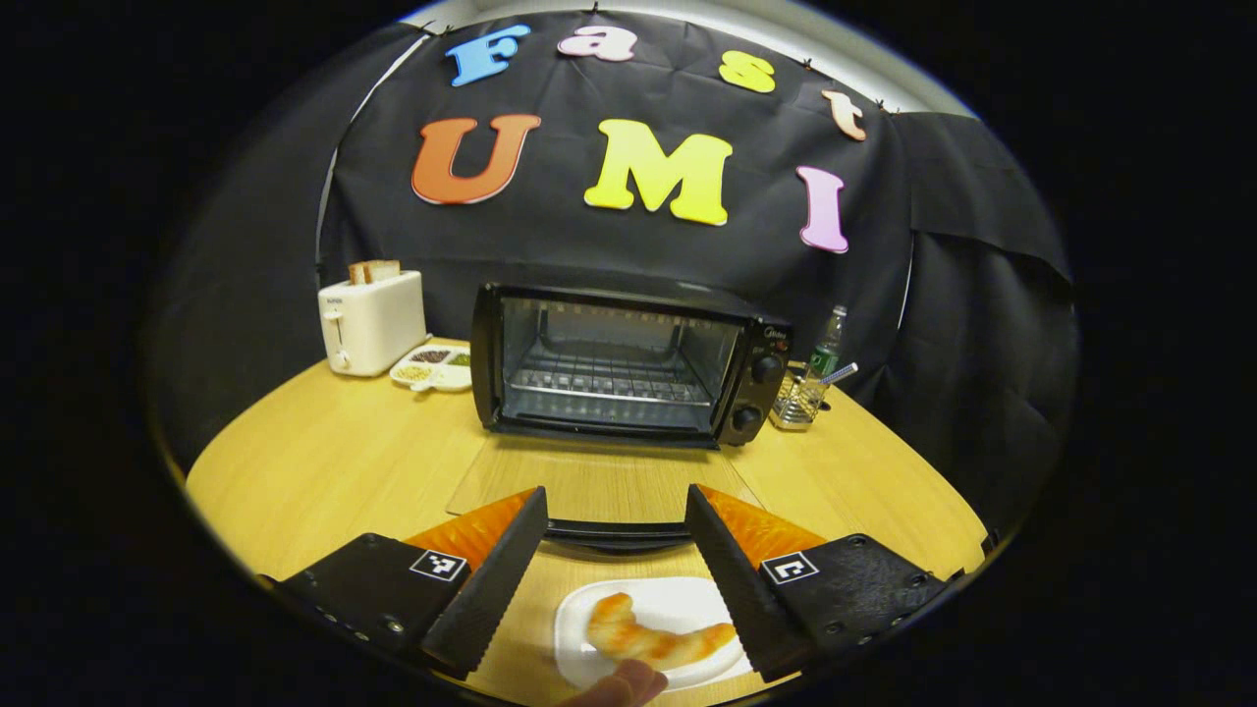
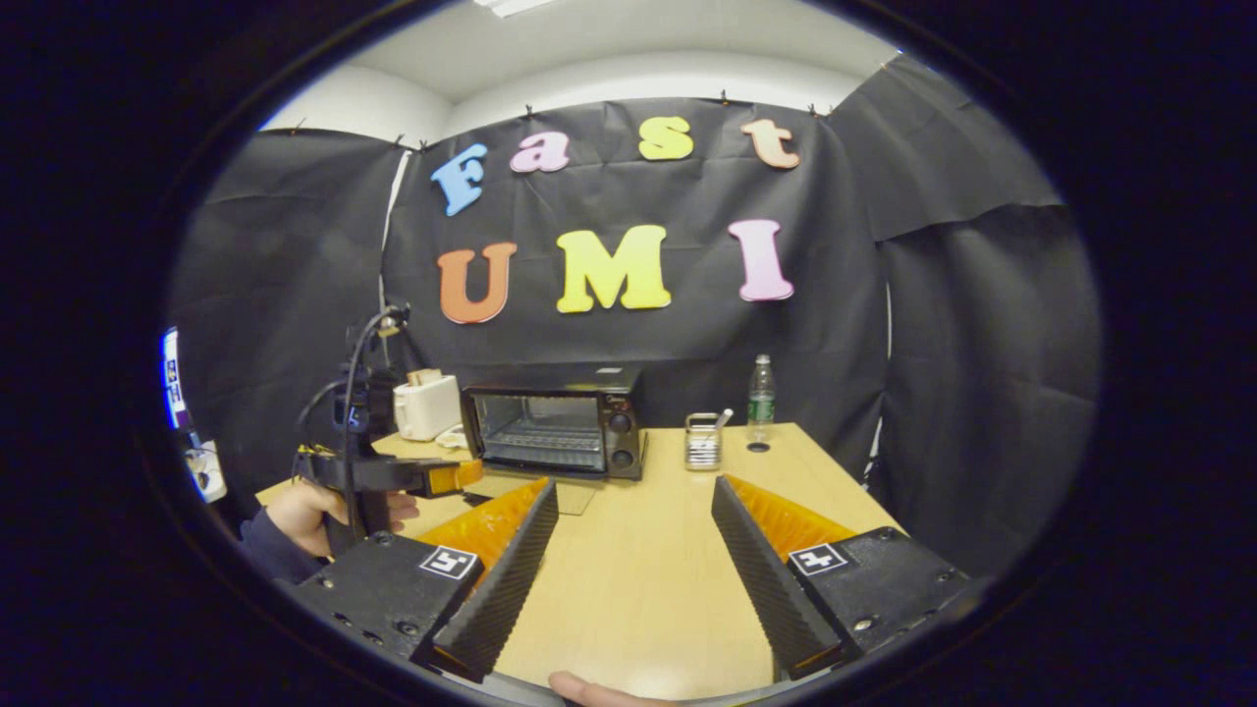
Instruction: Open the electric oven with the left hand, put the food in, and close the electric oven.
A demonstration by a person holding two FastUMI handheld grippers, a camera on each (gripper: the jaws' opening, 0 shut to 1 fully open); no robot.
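Oven (image 1: pixel 624 363) stands toward the bench's (image 1: pixel 324 452) far edge, door (image 1: pixel 599 491) already dropped flat toward the near side, cavity and rack exposed. Food (image 1: pixel 656 638) — a curved pastry — lies on a white plate (image 1: pixel 678 604) at the near edge, long axis running roughly across the left claw's (image 1: pixel 617 560) line of sight, just below and between its fingers. Left claw: spread wide, holding nothing, door handle (image 1: pixel 617 533) beyond its tips. Right claw (image 2: pixel 633 565): likewise released, empty, over bare bench. Judgement: the left claw is nearer the food; loading is the step outstanding.
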